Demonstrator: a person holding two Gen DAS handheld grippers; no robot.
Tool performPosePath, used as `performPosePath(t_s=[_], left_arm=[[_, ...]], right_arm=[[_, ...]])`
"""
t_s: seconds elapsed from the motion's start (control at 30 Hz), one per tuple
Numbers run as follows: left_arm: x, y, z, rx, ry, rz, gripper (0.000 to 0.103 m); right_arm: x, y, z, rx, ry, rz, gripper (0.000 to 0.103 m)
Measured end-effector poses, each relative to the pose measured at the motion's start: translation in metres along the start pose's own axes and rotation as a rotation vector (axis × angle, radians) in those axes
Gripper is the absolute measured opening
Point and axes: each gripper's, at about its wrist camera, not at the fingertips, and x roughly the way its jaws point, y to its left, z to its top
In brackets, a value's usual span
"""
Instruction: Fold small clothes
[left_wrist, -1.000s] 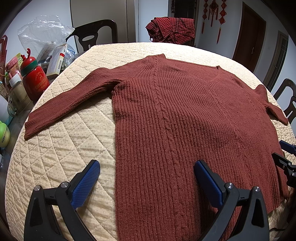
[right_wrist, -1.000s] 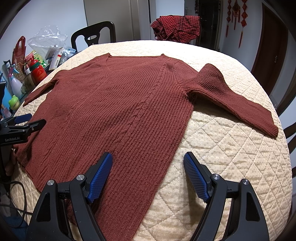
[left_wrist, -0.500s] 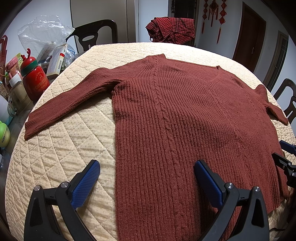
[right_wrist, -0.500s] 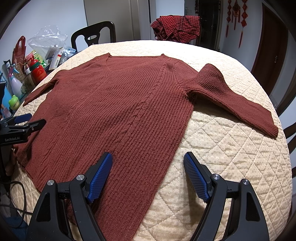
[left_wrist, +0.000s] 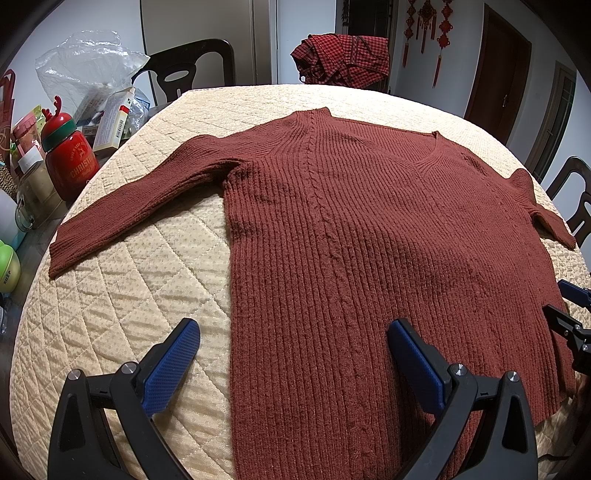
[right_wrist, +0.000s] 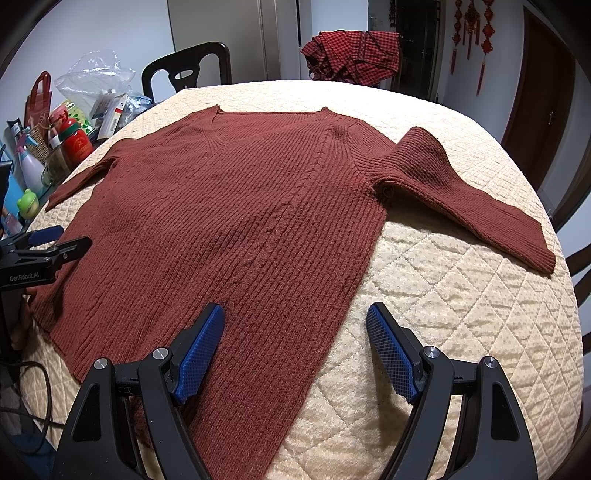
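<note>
A rust-red ribbed sweater lies flat, front up, on the quilted cream table cover, both sleeves spread out to the sides. My left gripper hovers open over the sweater's lower left hem edge, nothing between its blue pads. My right gripper hovers open over the lower right hem edge, also holding nothing. The right gripper's tips show at the edge of the left wrist view, and the left gripper's tips show in the right wrist view.
Bottles, a red Christmas flask, boxes and a plastic bag crowd the table's left side. A red checked garment hangs over a far chair. Dark chairs stand around the table. A cable hangs at the near left.
</note>
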Motion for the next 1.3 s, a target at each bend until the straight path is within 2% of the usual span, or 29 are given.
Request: performPosePath(t_s=[0.77, 0.9, 1.07, 1.3], left_arm=[[-0.004, 0.004, 0.005, -0.003, 0.003, -0.007, 0.103], [-0.002, 0.009, 0.010, -0.009, -0.001, -0.004, 0.103], [-0.012, 0.015, 0.013, -0.027, -0.038, 0.004, 0.103], [-0.016, 0.048, 0.027, -0.114, -0.083, 0.035, 0.098]], right_arm=[[-0.003, -0.003, 0.000, 0.001, 0.013, -0.006, 0.080], [-0.002, 0.001, 0.009, 0.004, 0.018, -0.008, 0.080], [-0.012, 0.004, 0.020, -0.012, -0.024, 0.010, 0.079], [-0.006, 0.010, 0.043, -0.007, -0.042, 0.056, 0.079]])
